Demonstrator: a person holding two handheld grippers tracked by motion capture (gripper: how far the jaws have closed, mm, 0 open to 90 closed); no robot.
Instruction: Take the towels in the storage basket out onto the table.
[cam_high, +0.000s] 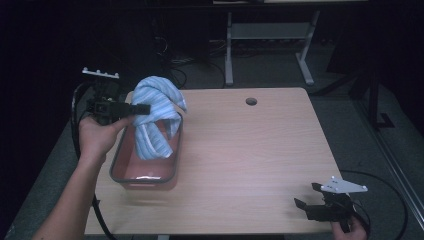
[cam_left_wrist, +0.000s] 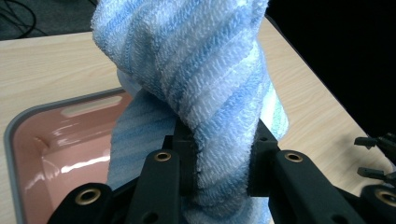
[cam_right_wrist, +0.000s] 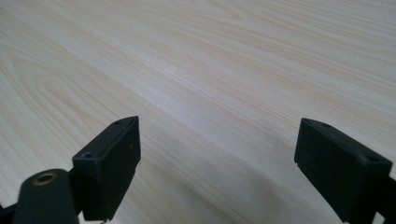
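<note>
A blue-and-white striped towel (cam_high: 156, 112) hangs bunched above a pink tub with a grey rim (cam_high: 116, 159) at the table's left side. Its lower end drapes into the tub. My left gripper (cam_high: 141, 108) is shut on the towel's upper part, held up by a hand. In the left gripper view the towel (cam_left_wrist: 205, 79) is pinched between the two black jaws, and the pink tub (cam_left_wrist: 28, 135) lies below to the left. My right gripper (cam_high: 308, 196) rests low at the table's front right corner, open, with bare wood between its jaws (cam_right_wrist: 217, 154).
The wooden table (cam_high: 250, 150) has a round cable hole (cam_high: 251, 101) near its back edge. A desk frame and cables stand on the dark floor beyond. Cables trail from both grippers off the table's edges.
</note>
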